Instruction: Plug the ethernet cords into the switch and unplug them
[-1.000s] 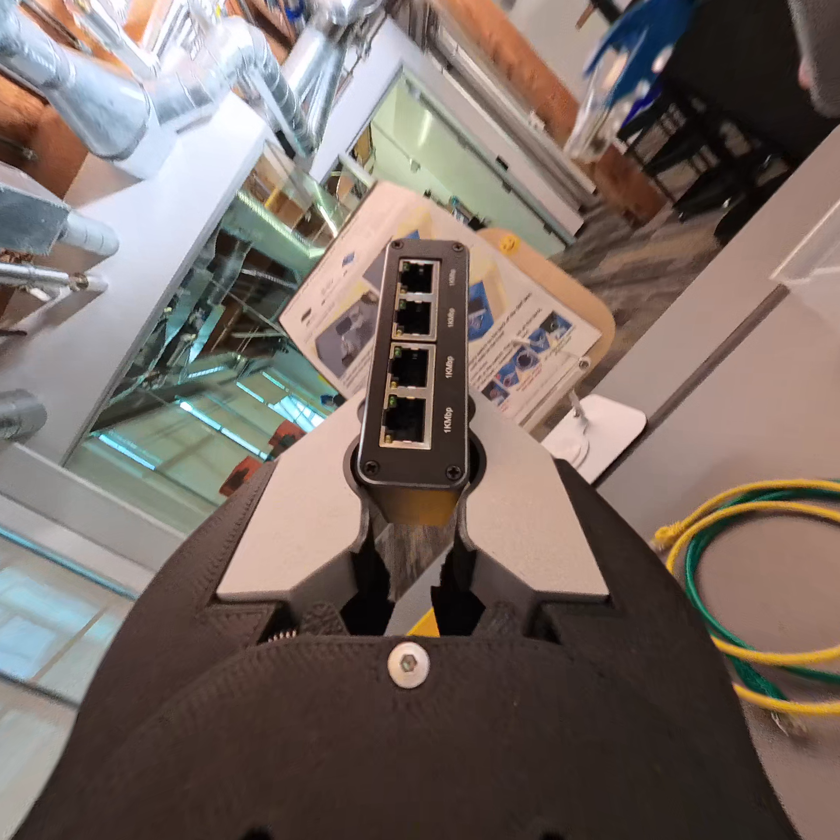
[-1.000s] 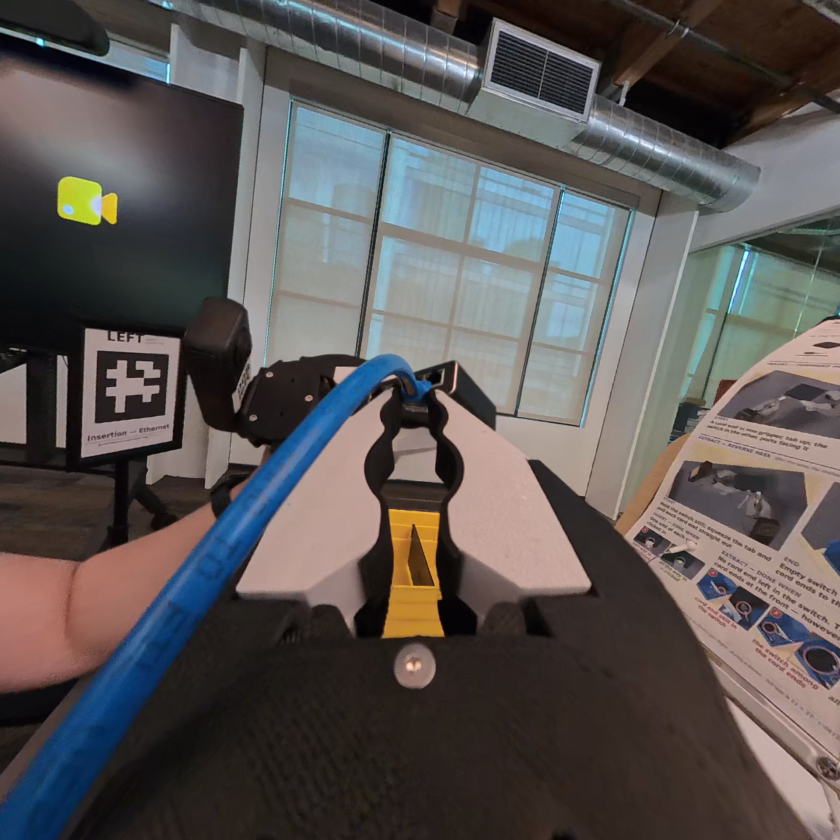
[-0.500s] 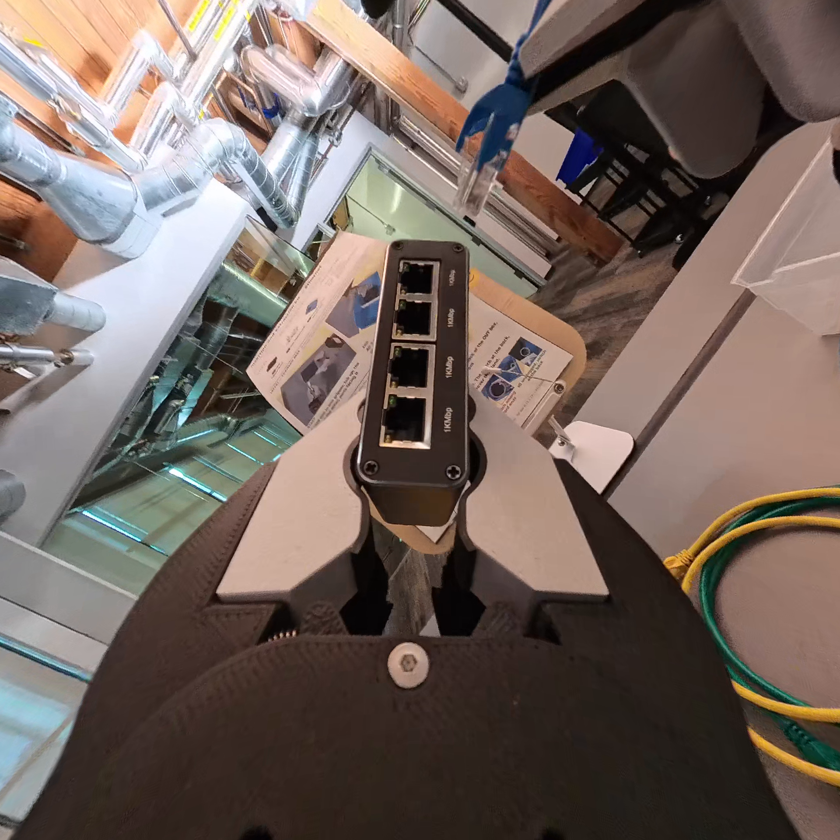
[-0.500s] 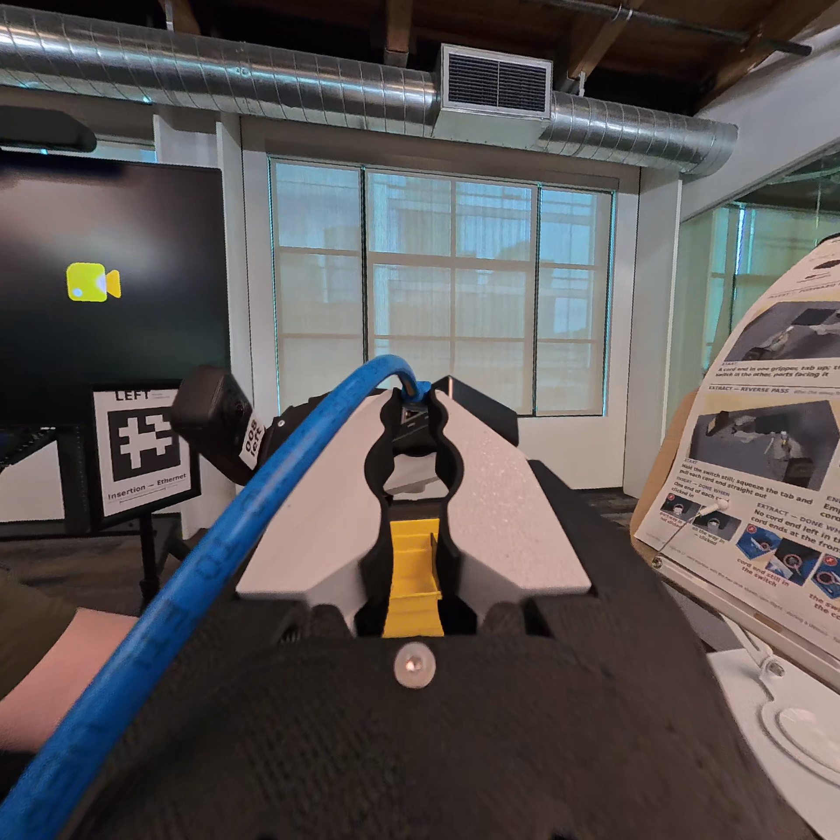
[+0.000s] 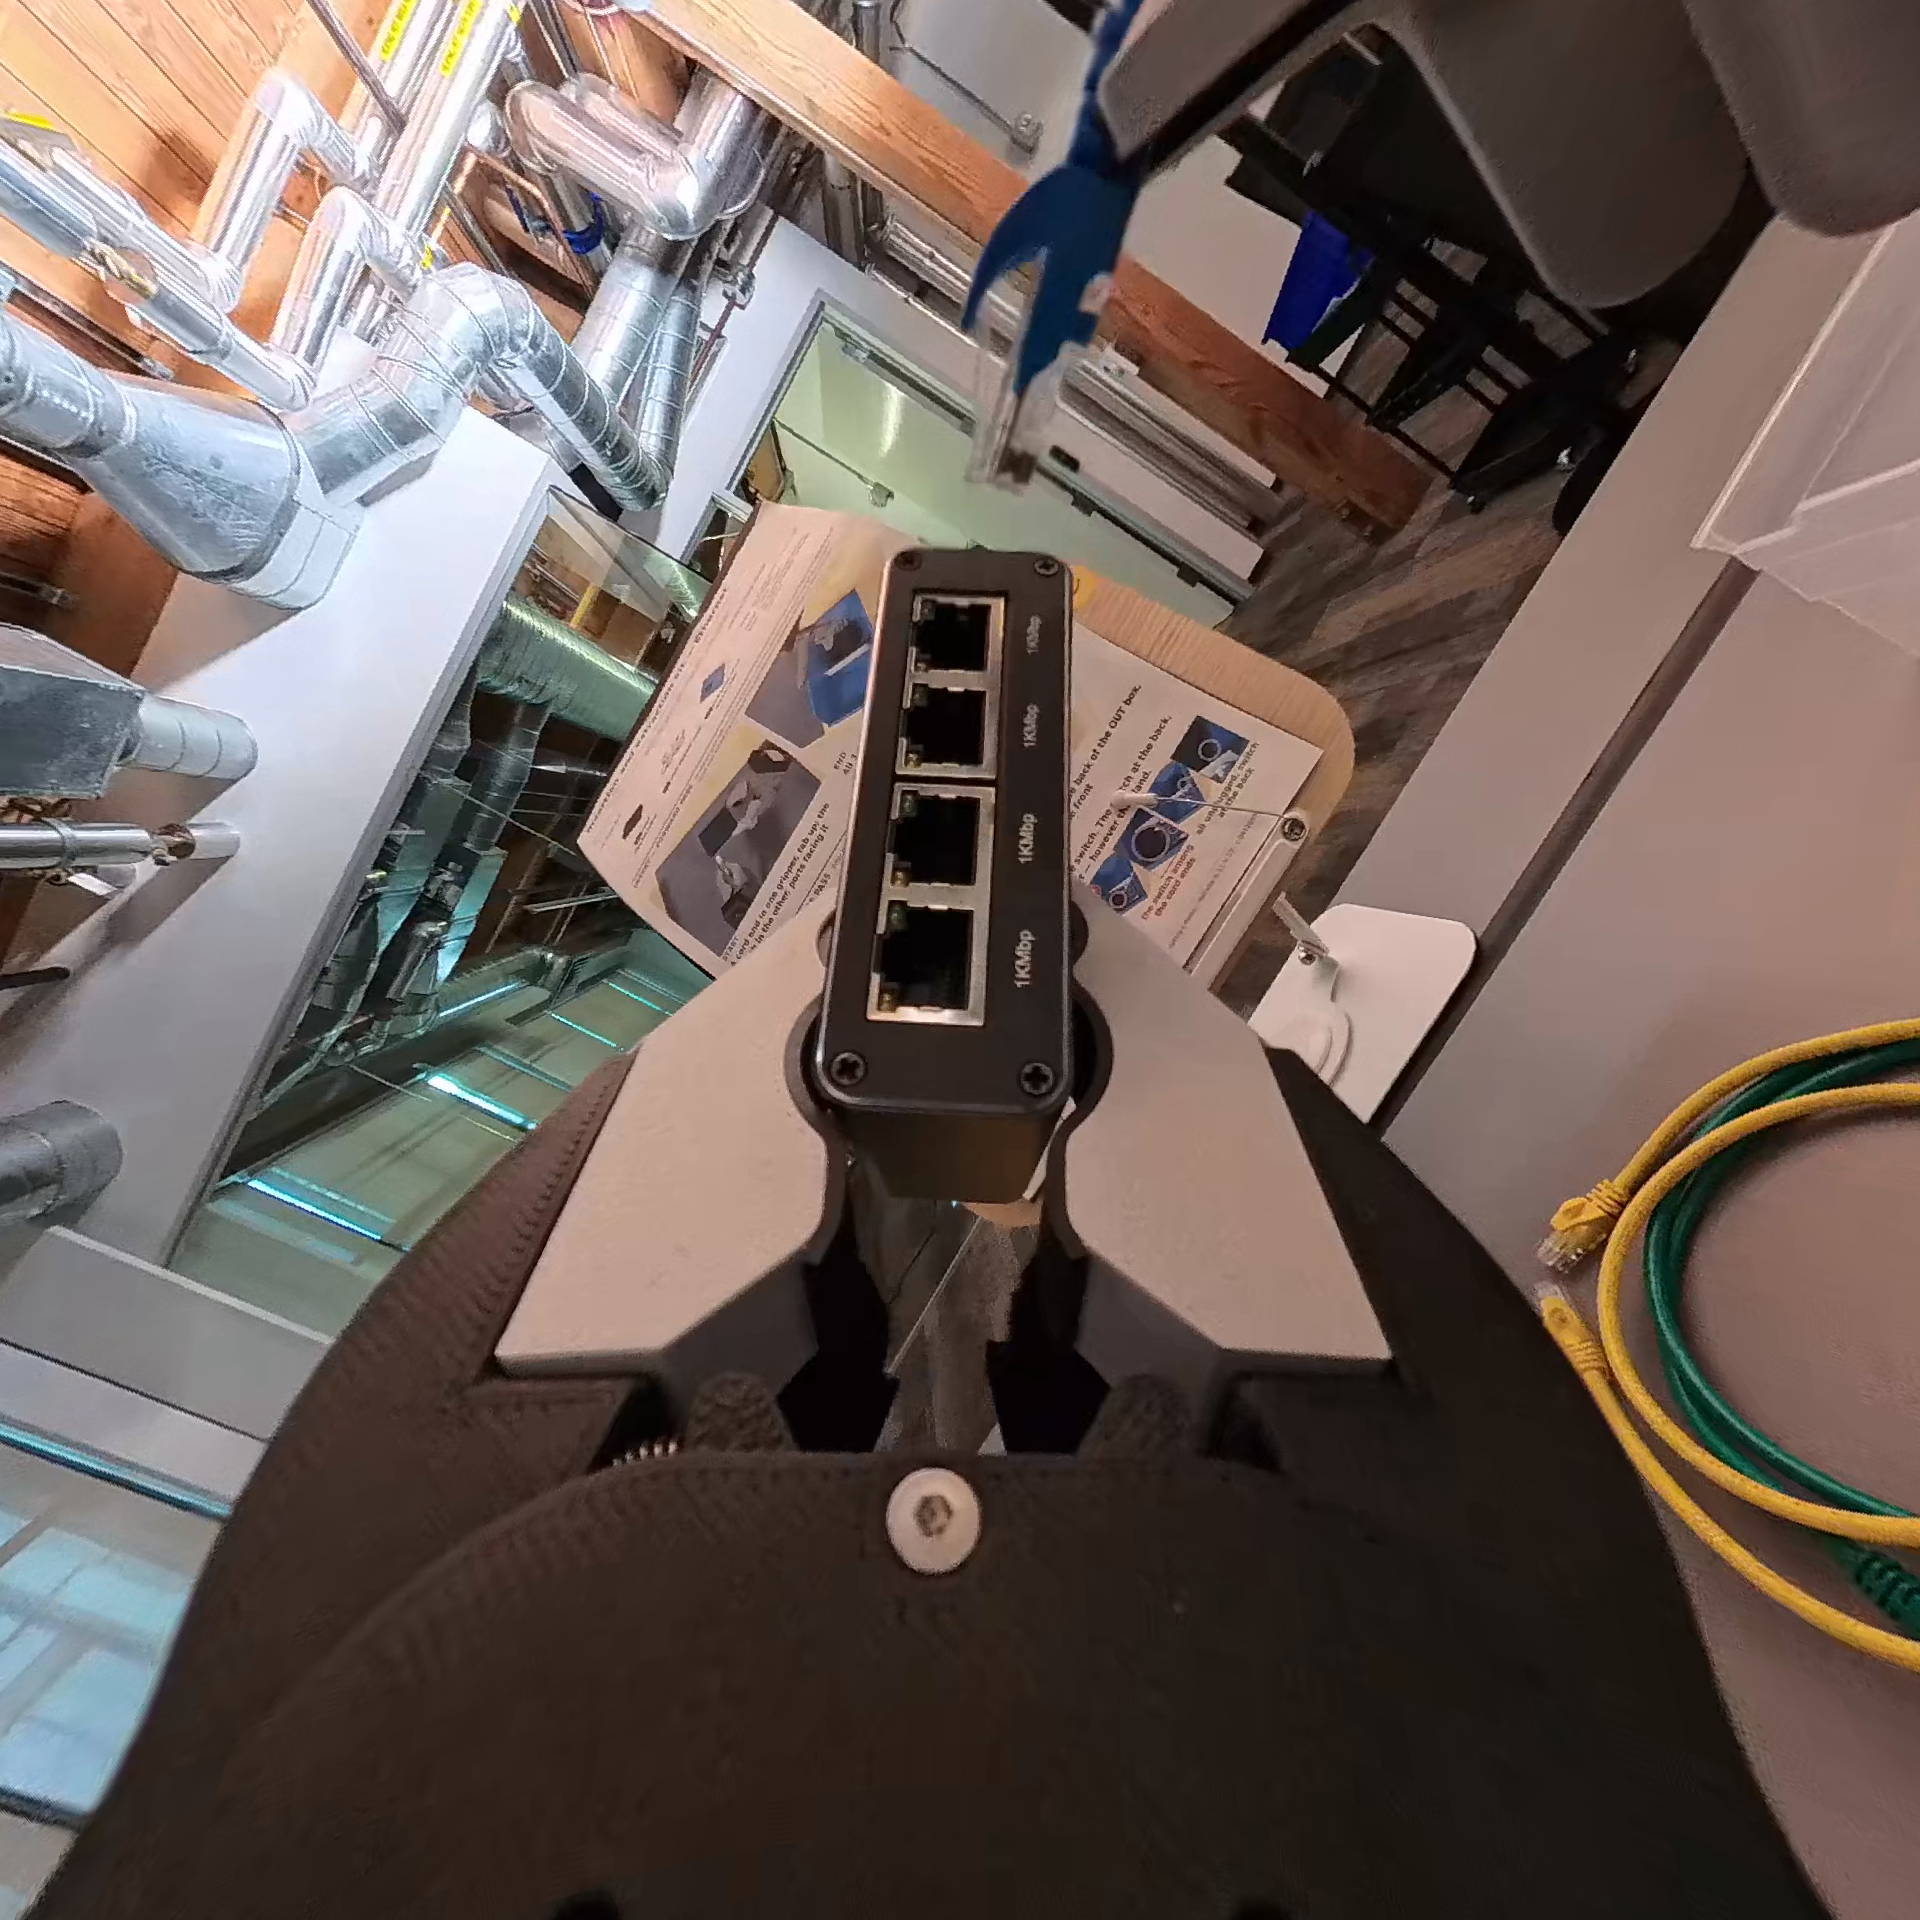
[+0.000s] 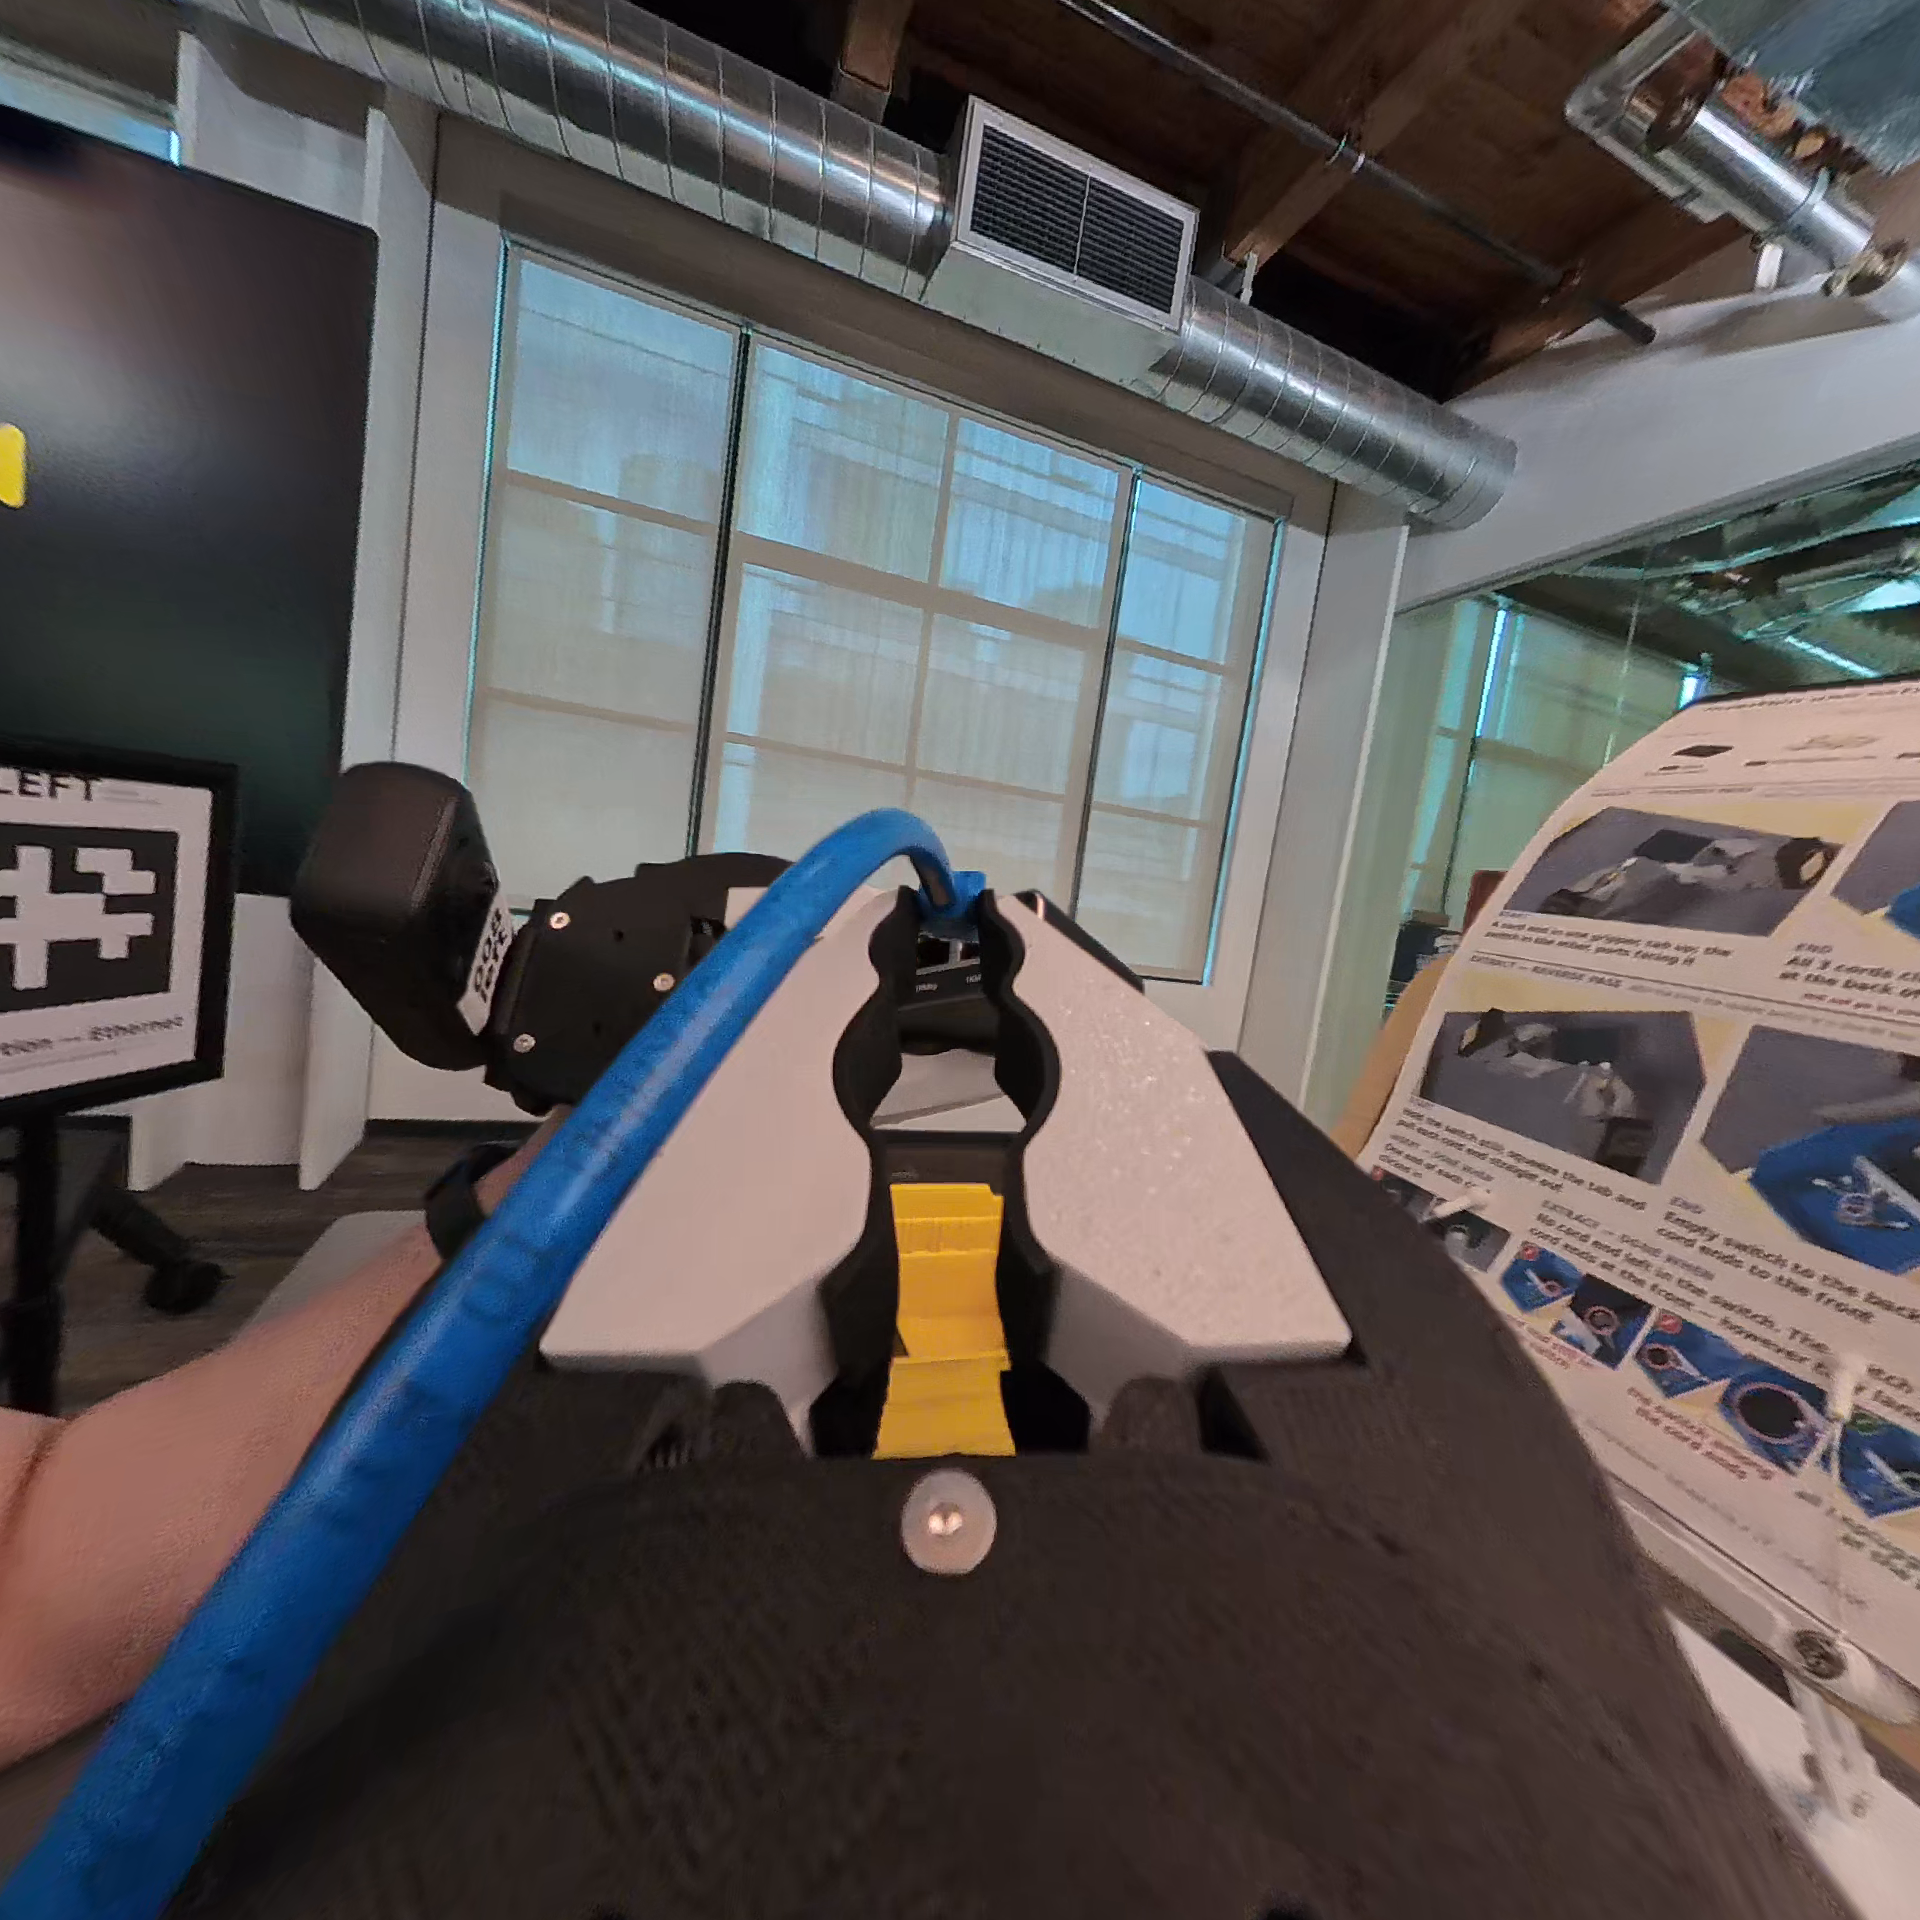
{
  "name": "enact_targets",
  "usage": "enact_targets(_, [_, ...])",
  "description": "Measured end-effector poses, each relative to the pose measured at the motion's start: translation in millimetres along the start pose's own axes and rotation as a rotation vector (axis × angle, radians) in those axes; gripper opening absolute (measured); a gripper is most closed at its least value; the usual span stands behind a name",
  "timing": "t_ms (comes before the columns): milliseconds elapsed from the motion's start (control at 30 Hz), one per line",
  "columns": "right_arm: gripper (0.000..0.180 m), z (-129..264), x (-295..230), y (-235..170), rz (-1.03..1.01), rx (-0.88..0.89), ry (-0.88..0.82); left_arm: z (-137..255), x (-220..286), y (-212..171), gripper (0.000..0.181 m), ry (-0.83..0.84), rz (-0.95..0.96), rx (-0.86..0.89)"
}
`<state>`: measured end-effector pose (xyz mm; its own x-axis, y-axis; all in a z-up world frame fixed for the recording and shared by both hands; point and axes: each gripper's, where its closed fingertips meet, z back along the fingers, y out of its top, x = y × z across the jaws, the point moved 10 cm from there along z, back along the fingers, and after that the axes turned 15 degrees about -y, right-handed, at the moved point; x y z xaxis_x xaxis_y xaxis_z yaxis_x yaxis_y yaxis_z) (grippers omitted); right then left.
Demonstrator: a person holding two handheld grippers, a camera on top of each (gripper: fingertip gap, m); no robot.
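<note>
Left tongs (image 5: 951, 1070) clamped on the switch (image 5: 951, 831), ports facing the camera (all four empty). Blue plug (image 5: 1023, 374) hanging just above its far end, not touching. Right tongs (image 6: 951, 909) pinching the blue cord (image 6: 582, 1153). Yellow cord (image 5: 1652, 1340) and green cord (image 5: 1704, 1288) coiled on the surface (image 5: 1558, 935).

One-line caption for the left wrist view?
Left gripper holds the black four-port switch, ports empty, as the blue cord's plug hangs beyond it.

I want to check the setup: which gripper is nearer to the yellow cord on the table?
Left. The left gripper, shut on the switch, is just beside the yellow cord; the right gripper, holding the blue cord, approaches from beyond the switch.
</note>
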<state>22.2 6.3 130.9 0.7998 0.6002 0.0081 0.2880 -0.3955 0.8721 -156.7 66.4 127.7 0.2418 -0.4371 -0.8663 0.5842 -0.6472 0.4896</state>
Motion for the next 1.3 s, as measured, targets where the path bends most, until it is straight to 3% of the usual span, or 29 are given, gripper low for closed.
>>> enact_targets(600, [0.01, -2.0, -29.3, 15.6, 0.321, -0.094, -0.113, 8.9, 9.8, 23.6, 0.032, 0.093, -0.126, -0.023])
enact_targets(967, [0.012, -1.2, -22.6, 24.0, 0.105, -0.175, -0.064, 20.8, 13.8, 37.6, 0.032, 0.125, -0.193, 0.011])
enact_targets(1033, [0.024, -3.0, -22.6, 22.7, 0.103, -0.237, -0.061, 22.3, 17.0, 43.3, 0.032, 0.131, -0.215, 0.035])
enact_targets(1133, [0.013, -0.8, -26.2, 26.5, 0.158, -0.213, -0.076, 23.8, 20.3, 50.7, 0.032, 0.166, -0.249, 0.02])
enact_targets(1300, [0.013, -0.3, -32.3, 29.9, 0.219, -0.199, -0.088, 29.5, 19.2, 53.4, 0.032, 0.176, -0.268, 0.025])
